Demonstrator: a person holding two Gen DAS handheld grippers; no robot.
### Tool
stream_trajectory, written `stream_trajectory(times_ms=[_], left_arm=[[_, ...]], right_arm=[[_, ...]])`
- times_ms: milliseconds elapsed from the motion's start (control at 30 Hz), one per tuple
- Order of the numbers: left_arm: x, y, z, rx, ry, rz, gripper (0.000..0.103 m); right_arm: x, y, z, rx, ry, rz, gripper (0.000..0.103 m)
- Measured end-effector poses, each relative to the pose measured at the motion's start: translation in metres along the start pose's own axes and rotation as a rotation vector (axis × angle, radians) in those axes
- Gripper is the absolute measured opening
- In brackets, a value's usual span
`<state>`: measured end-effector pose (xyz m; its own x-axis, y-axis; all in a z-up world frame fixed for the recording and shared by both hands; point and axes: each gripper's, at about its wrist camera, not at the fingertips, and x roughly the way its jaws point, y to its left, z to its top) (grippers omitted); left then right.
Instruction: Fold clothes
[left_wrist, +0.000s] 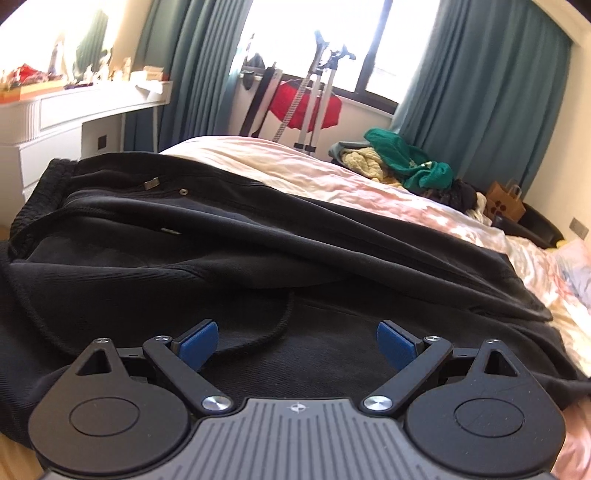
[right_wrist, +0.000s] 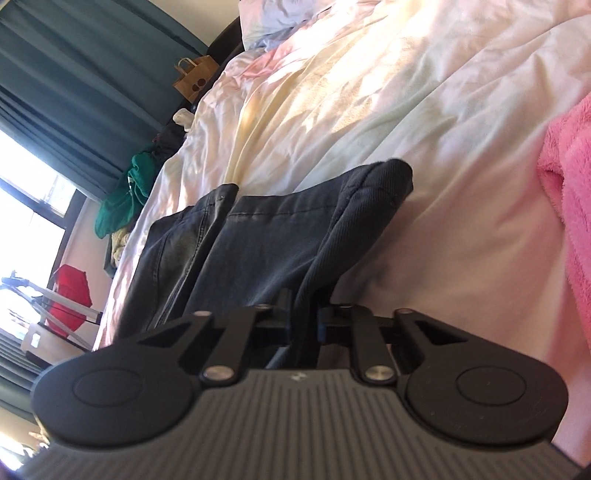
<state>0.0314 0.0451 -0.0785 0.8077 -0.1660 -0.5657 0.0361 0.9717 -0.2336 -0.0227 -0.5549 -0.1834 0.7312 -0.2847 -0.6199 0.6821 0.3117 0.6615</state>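
1. Your left claw (left_wrist: 297, 341) is spread wide, its blue pads (left_wrist: 199, 341) well apart, hovering low over the black garment (left_wrist: 229, 258) with nothing between them.
2. That black garment lies spread across the bed (left_wrist: 332, 173), its ribbed waistband (left_wrist: 40, 195) toward the white desk (left_wrist: 74, 110) side, a drawstring (left_wrist: 277, 325) curling just ahead of your left claw.
3. Your right claw (right_wrist: 303, 325) is pinching a fold of the dark fabric (right_wrist: 258, 251); the cloth runs straight between the pressed-together fingers.
4. From the right wrist view, the fabric stretches away over the pale bedsheet (right_wrist: 424, 147), with a pink fleece blanket (right_wrist: 569, 199) to one side.
5. A pile of other clothes, a green one (left_wrist: 410, 162) on top, sits at the bed's far edge.
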Motion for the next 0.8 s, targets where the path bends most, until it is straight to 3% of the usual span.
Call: stream_trajectory(times_ms=[133, 400, 533, 633, 800], left_arm=[[-0.015, 0.024, 0.012, -0.087, 0.029, 0.027, 0.095], [-0.048, 0.102, 0.039, -0.397, 0.201, 0.069, 0.095], [-0.058, 0.152, 0.044, -0.550, 0.320, 0.139, 0.095], [-0.061, 0.185, 0.036, -0.711, 0.426, 0.137, 0.094], [-0.062, 0.212, 0.027, -0.753, 0.432, 0.224, 0.094]], right_arm=[[-0.002, 0.001, 0.001, -0.014, -0.010, -0.002, 0.007], [-0.011, 0.017, 0.003, -0.099, -0.069, -0.010, 0.007], [-0.009, 0.015, 0.005, -0.077, -0.060, -0.009, 0.007], [-0.007, 0.015, 0.004, -0.070, -0.057, -0.016, 0.007], [-0.004, 0.020, 0.003, -0.083, -0.060, -0.026, 0.007]])
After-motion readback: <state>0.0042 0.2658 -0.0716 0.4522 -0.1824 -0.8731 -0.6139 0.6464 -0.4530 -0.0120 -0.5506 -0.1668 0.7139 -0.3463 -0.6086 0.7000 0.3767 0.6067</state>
